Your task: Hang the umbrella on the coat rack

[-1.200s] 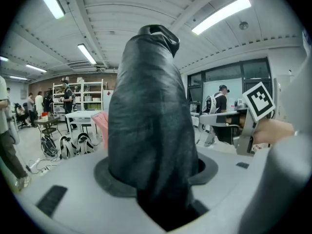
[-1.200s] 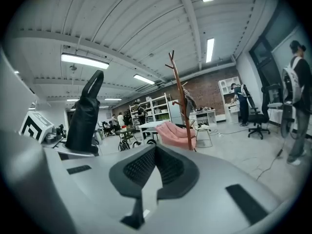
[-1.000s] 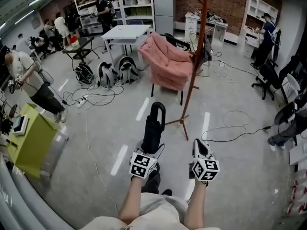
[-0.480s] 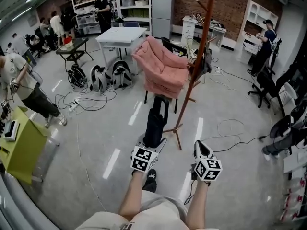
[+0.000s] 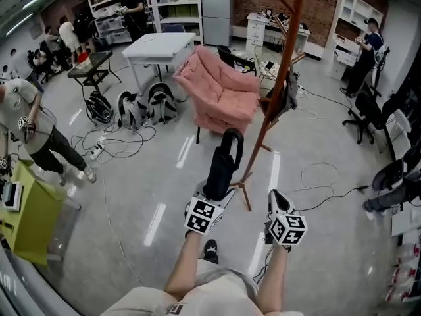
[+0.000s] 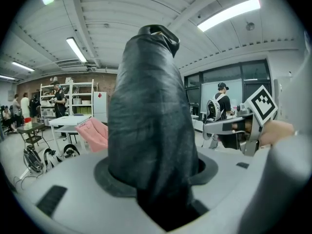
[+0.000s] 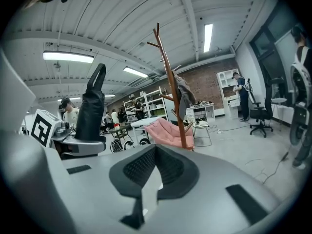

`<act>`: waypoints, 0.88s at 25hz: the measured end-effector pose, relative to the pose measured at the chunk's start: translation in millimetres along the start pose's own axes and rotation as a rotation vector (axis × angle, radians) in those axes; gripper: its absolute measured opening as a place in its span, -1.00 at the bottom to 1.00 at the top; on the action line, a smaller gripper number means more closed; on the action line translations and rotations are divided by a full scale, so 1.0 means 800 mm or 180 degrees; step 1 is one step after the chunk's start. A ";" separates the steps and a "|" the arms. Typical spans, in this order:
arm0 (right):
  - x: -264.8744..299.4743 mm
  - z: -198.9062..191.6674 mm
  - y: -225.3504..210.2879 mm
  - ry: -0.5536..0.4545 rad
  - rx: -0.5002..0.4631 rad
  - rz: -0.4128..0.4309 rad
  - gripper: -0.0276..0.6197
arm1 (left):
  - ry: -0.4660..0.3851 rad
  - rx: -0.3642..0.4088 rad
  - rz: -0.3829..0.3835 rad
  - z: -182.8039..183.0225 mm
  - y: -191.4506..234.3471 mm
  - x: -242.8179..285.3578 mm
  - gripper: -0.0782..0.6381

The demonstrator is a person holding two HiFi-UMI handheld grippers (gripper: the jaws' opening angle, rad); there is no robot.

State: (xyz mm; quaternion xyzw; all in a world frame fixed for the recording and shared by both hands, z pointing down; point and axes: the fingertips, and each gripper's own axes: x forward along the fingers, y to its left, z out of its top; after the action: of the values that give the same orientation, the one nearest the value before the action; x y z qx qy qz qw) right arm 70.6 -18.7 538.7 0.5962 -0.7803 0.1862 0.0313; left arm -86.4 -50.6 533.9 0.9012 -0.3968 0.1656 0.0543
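Note:
A black folded umbrella (image 5: 220, 166) stands upright in my left gripper (image 5: 216, 197), its loop handle on top. In the left gripper view the umbrella (image 6: 151, 121) fills the middle, and the left gripper (image 6: 156, 179) is shut on its lower part. The tall brown wooden coat rack (image 5: 279, 91) rises just ahead and to the right of the umbrella, with a dark garment on one peg. My right gripper (image 5: 277, 199) is held beside the left, shut and empty. The right gripper view shows the rack (image 7: 173, 91) ahead and the umbrella (image 7: 92, 111) at left.
A pink armchair (image 5: 220, 91) stands behind the rack, with a white table (image 5: 161, 45) and backpacks (image 5: 141, 107) further left. Cables run across the grey floor. A yellow-green cabinet (image 5: 29, 209) is at near left, office chairs (image 5: 371, 114) at right. Several people stand around the room's edges.
Both grippers and the umbrella have moved forward toward the coat rack; its base now lies right beside the umbrella. The grip on the umbrella is unchanged.

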 end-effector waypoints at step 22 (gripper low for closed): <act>0.133 0.044 -0.033 0.0058 -0.0017 -0.0202 -0.91 | 0.0137 0.0013 -0.0258 0.014 0.088 0.130 -0.07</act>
State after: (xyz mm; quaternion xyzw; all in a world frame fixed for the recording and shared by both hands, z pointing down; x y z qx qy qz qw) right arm 71.1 -133.5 541.5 0.6188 -0.7613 0.1884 0.0458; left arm -69.5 -174.1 556.4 0.9129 -0.3583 0.1834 0.0677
